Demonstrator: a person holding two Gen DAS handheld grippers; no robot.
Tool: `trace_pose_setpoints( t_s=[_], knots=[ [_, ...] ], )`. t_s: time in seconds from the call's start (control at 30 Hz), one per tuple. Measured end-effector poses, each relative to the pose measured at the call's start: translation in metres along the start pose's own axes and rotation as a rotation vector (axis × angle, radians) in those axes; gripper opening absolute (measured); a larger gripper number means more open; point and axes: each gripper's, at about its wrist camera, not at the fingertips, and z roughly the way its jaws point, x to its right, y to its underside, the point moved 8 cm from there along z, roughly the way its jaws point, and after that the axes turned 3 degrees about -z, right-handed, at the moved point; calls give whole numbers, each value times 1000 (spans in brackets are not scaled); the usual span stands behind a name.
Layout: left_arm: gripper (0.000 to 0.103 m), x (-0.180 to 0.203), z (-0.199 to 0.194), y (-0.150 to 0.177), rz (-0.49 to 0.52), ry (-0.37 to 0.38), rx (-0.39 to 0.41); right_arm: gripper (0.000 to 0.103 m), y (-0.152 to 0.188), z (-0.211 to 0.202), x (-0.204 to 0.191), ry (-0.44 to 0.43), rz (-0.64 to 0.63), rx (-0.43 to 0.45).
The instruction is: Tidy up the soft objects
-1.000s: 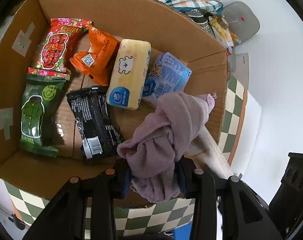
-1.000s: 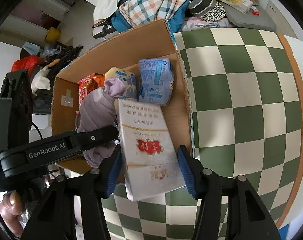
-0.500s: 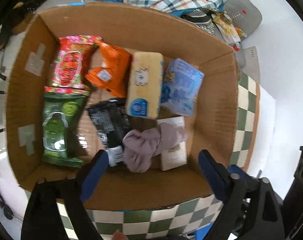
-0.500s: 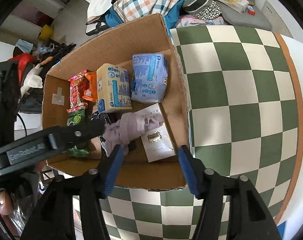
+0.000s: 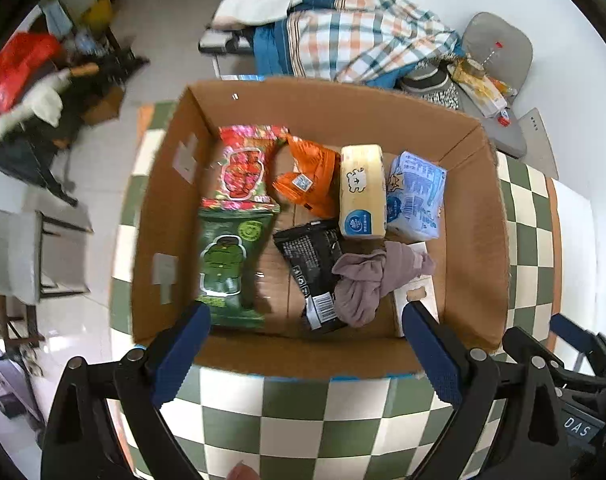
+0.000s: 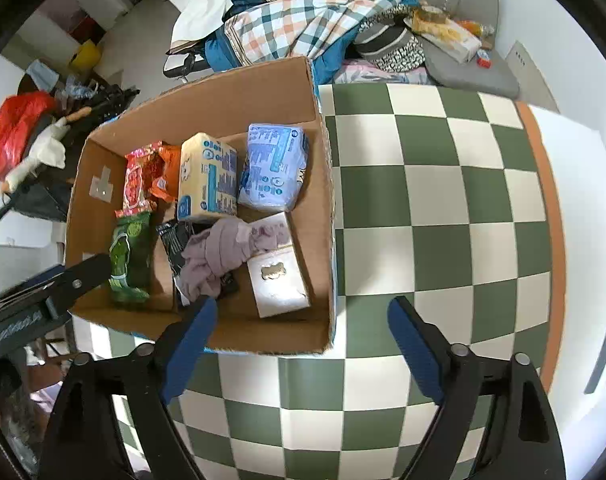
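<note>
Left wrist view: both tools (image 5: 305,344) hang released over the brown cardboard box (image 5: 479,248), mauve cloth (image 5: 367,284) deposited; another soft item likely comes next.

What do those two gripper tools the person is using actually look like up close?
Both are alike: the left gripper and right gripper each have two black plastic arms with round silver rivets, ending in ridged blue pads. Seen from the right wrist, the left gripper's black body carries white lettering, too blurred to read. No cables or sleeves show.
</note>
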Motion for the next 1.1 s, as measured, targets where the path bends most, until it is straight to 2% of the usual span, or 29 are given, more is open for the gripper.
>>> trace_pose_setpoints(
  t_s=[0.07,0.13,0.3,0.57,0.8,0.9,1.0,1.1],
  knots=[
    [99,-1,-13,5,0,-4,46,103,4,-5,-1,7,-10,14],
    [103,-1,-24,6,-6,-14,83,103,9,-12,-2,19,-24,31],
    [103,-2,-47,7,-4,-51,162,103,15,-35,-1,53,-31,85],
    [103,0,-70,12,3,-57,211,103,15,-73,-3,71,-41,160],
    [103,8,-99,25,19,-53,242,103,22,-92,-3,60,-37,181],
    [103,14,-129,33,44,-52,283,103,29,-114,-3,51,-40,206],
    [103,17,-163,44,55,-73,328,103,41,-152,-5,20,-44,259],
    [103,18,-197,58,50,-65,361,103,55,-193,-5,41,-59,315]
  ],
)
